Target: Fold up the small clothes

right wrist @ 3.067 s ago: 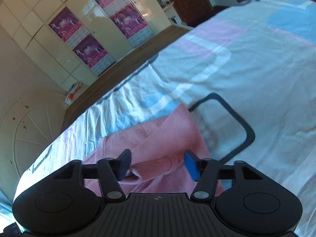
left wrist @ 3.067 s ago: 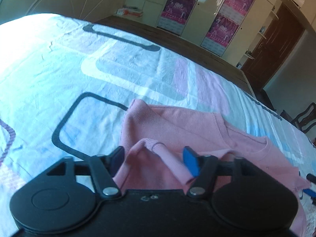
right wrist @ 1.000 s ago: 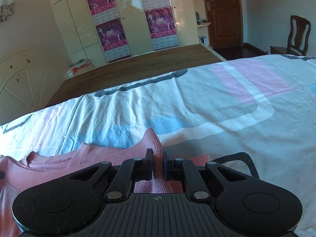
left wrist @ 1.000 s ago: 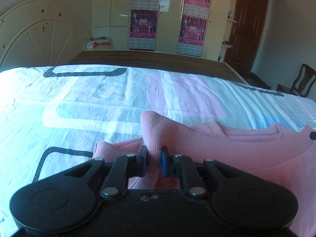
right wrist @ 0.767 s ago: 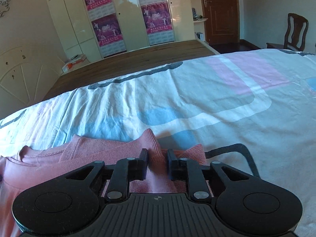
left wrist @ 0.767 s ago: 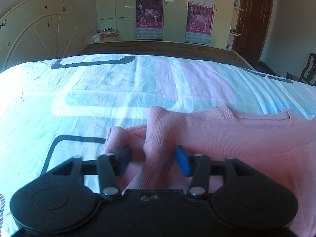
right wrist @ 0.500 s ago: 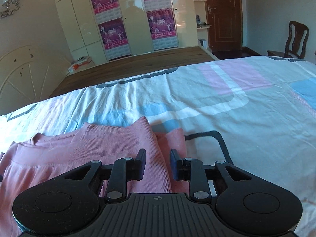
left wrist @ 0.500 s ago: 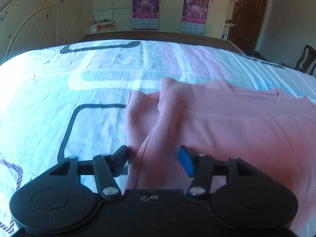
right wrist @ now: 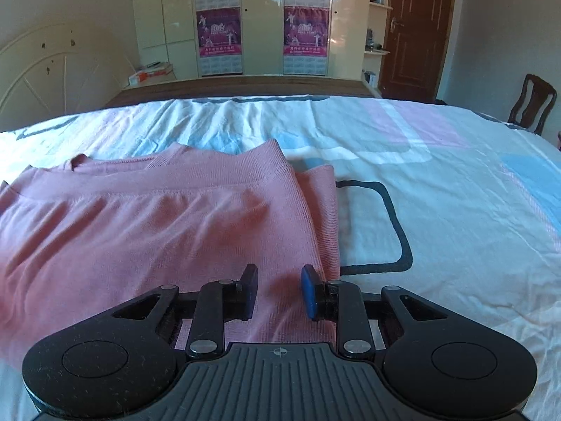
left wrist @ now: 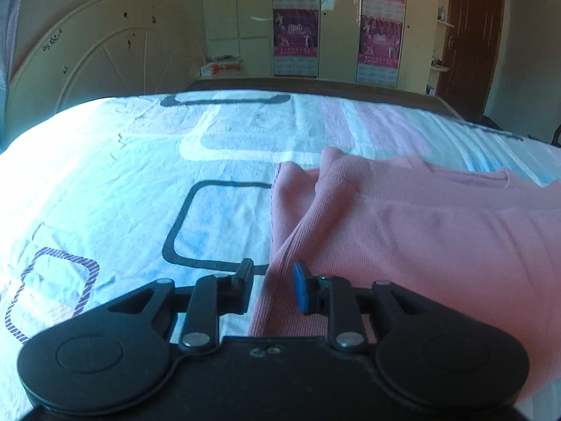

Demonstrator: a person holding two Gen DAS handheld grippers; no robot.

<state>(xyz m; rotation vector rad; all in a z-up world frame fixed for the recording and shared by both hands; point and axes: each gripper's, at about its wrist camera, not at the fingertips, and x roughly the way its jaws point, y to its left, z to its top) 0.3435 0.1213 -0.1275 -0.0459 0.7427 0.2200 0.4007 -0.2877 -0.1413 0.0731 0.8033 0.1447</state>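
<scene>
Two parted tools [left wrist: 271, 282] [right wrist: 279, 289] over sweater [right wrist: 147, 224]

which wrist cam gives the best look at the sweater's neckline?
Right wrist view: the pink sweater shows its ribbed neckline at far left, with the folded top edge unbroken across the frame. Left wrist view catches only a short stretch of the collar near the right edge, mostly showing the folded side.

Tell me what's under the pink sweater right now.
The pink sweater lies folded on the patterned bedsheet; a lower layer of its own fabric pokes out along the side edge. Whatever else lies beneath is covered.
</scene>
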